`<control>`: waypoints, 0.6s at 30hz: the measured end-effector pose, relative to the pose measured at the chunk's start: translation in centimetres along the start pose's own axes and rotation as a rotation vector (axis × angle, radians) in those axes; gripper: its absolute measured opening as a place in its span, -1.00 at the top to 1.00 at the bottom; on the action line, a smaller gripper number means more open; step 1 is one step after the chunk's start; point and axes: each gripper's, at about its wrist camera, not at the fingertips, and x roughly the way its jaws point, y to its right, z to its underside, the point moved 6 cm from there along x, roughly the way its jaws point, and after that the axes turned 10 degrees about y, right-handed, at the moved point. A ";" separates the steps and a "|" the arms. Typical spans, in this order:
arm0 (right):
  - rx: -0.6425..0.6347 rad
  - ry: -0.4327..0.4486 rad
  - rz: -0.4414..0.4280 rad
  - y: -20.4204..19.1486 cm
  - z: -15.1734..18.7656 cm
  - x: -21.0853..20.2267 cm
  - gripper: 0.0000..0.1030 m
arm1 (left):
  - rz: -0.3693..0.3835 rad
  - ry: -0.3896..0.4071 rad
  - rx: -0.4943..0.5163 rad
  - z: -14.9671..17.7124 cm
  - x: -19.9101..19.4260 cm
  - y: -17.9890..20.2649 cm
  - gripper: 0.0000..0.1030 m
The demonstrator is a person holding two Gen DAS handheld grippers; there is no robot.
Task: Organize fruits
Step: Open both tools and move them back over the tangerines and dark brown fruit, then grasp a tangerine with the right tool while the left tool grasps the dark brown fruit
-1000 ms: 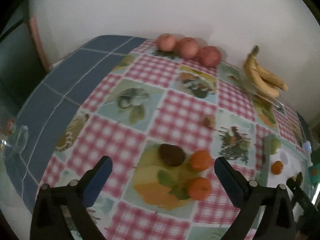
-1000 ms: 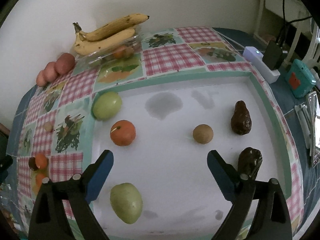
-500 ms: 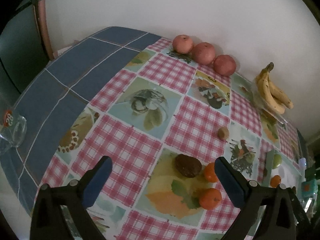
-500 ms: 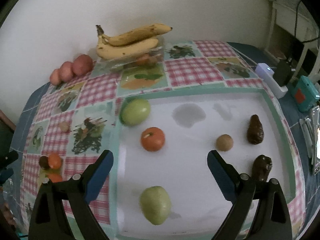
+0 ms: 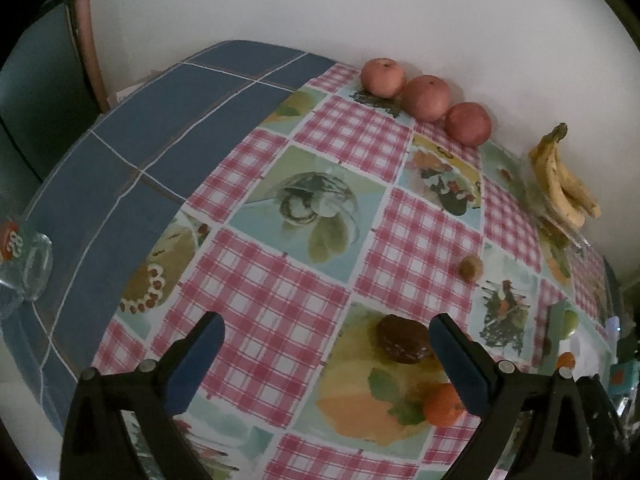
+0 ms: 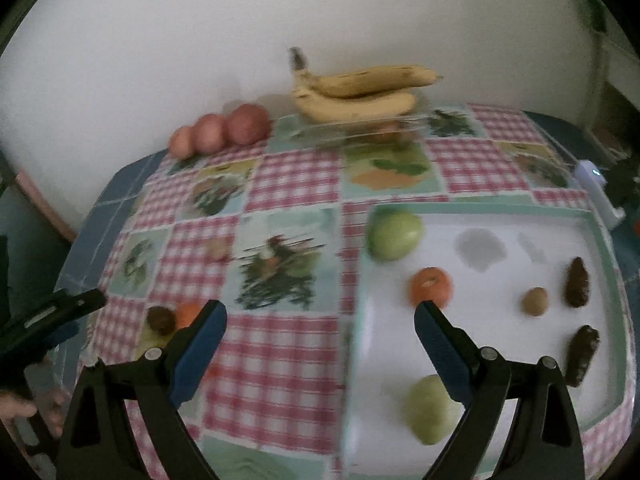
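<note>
— Both pairs of jaws stand wide apart and hold nothing; the left gripper [image 5: 326,344] hangs over the checked cloth [image 5: 256,280] with only cloth between its fingers; the right gripper [image 6: 320,328] straddles the near-left edge of the white tray [image 6: 596,224], touching nothing.

— And the loose fruit?

— Just ahead of the left gripper's right finger lies a dark brown fruit [image 5: 404,338], squat and wrinkled; beside that same finger sits an orange [image 5: 442,404], partly hidden behind the pad; a small brown round fruit [image 5: 470,267] lies farther off on the cloth; three red apples [image 5: 426,98] and the bananas [image 5: 564,184] sit by the wall.

— What is on the tray?

— Two green fruits, one at the far-left corner [image 6: 394,236] and one near the right finger [image 6: 432,414]; an orange one [image 6: 431,286]; a small brown round one [image 6: 535,301]; two dark elongated ones [image 6: 577,282] by the right rim; the picture is blurred, so I will not name them closer.

— How would the dark fruit handle?

— I judge it light and probably soft, easily bruised; take it across its widest middle with a gentle squeeze; the orange should be firmer but round, likely to roll, so the pads ought to meet its equator squarely.
</note>
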 end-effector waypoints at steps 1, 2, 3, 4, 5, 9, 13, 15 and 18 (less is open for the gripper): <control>-0.013 -0.006 -0.013 -0.7 0.1 0.2 -0.84 | -0.007 -0.001 0.001 -0.1 0.1 -0.2 -1.00; -0.032 -0.017 -0.028 -1.6 0.4 0.4 -0.84 | -0.016 -0.004 -0.002 -0.1 0.2 -0.6 -1.00; -0.049 -0.028 -0.035 -2.3 0.6 0.6 -0.84 | -0.020 -0.006 -0.008 -0.1 0.2 -0.9 -1.00; -0.066 -0.040 -0.047 -3.1 0.9 0.9 -0.84 | -0.020 -0.009 -0.015 -0.1 0.3 -1.3 -1.00; -0.084 -0.052 -0.060 -4.0 1.2 1.2 -0.84 | -0.020 -0.014 -0.022 -0.1 0.4 -1.6 -1.00; -0.132 -0.103 -0.099 -6.4 2.7 2.4 -0.84 | -0.033 -0.029 -0.010 0.0 1.1 -2.3 -1.00; -0.198 -0.159 -0.110 -8.5 4.5 3.8 -0.84 | -0.022 -0.058 0.000 0.5 2.2 -2.3 -1.00; -0.253 -0.182 -0.109 -9.7 5.5 4.4 -0.84 | -0.007 -0.086 -0.001 0.9 3.1 -2.3 -0.99; -0.309 -0.201 -0.103 -10.4 6.6 5.0 -0.84 | -0.011 -0.108 0.001 1.4 4.0 -2.4 -0.99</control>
